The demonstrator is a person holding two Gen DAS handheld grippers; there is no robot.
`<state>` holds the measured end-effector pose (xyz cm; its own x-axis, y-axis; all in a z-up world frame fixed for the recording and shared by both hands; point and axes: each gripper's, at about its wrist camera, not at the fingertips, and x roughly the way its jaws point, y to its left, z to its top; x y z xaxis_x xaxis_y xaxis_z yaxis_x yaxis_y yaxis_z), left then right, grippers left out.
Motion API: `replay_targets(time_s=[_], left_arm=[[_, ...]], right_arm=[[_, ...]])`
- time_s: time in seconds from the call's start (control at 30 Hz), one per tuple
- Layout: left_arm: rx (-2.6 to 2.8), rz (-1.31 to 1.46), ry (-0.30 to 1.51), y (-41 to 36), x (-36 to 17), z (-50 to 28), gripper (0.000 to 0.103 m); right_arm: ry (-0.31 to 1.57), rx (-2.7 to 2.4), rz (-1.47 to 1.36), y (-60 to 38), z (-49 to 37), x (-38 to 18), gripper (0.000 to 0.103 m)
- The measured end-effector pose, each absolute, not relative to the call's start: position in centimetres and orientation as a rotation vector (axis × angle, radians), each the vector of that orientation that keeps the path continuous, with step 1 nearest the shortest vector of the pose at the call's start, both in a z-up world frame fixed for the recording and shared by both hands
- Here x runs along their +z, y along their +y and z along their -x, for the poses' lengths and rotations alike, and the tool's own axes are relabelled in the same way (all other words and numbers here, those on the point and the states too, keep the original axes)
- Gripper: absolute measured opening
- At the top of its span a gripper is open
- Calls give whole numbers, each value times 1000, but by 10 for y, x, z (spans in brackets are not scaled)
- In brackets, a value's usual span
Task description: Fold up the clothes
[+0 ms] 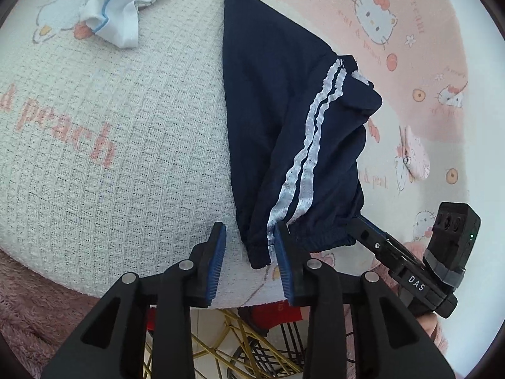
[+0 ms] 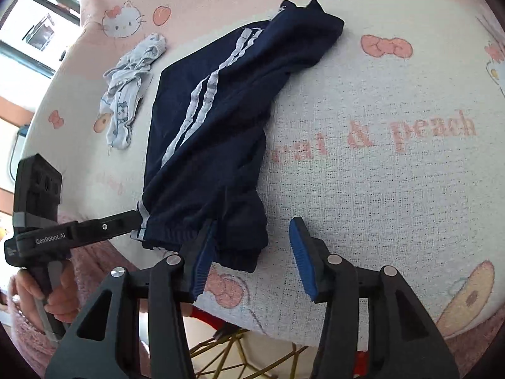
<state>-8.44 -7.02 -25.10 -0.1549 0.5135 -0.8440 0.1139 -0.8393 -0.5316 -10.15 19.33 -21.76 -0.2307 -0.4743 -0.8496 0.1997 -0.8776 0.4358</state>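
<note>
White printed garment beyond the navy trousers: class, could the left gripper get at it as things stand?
Probably yes. The left gripper is open, and bare towel lies between it and the white garment.

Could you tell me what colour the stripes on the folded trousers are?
White, a pair running down the dark navy trousers; clearest in the left wrist view.

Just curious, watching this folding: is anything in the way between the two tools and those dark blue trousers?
Nothing visible. The trousers lie on the towel, their elastic hem at the near edge. Both the left tool and right tool stand open right at that hem. The small white garment lies apart, off to the side.
</note>
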Motion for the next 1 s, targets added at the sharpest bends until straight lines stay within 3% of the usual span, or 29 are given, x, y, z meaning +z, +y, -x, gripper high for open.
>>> replay_targets(time_s=[0.03,0.1,0.2,0.37,0.43,0.6,0.73,0.8,1.0], left_arm=[[2077,1833,-713,-70,-251,84,33],[2074,1828,-715,-70,-252,83,33],[2065,1825,-729,-73,-251,82,32],[2016,1837,-713,-70,-251,76,26],[1996,1853,-677,-64,-252,70,26],[2026,1868,-585,-57,-242,69,27],[2154,1765,-471,-60,-207,80,28],[2154,1700,-443,-61,-191,96,28],[2155,1574,-288,-23,-176,172,33]], right_arm=[[-329,-2110,-1608,189,101,-218,28],[-300,-2102,-1600,185,98,-216,19],[-374,-2072,-1614,196,88,-219,16],[-844,-1886,-1693,230,83,-240,16],[-946,-1841,-1723,240,76,-247,16],[-824,-1899,-1818,236,73,-244,22],[-719,-2055,-1714,238,81,-208,28],[-687,-2125,-1642,246,86,-187,40],[-591,-2255,-1594,252,139,-165,40]])
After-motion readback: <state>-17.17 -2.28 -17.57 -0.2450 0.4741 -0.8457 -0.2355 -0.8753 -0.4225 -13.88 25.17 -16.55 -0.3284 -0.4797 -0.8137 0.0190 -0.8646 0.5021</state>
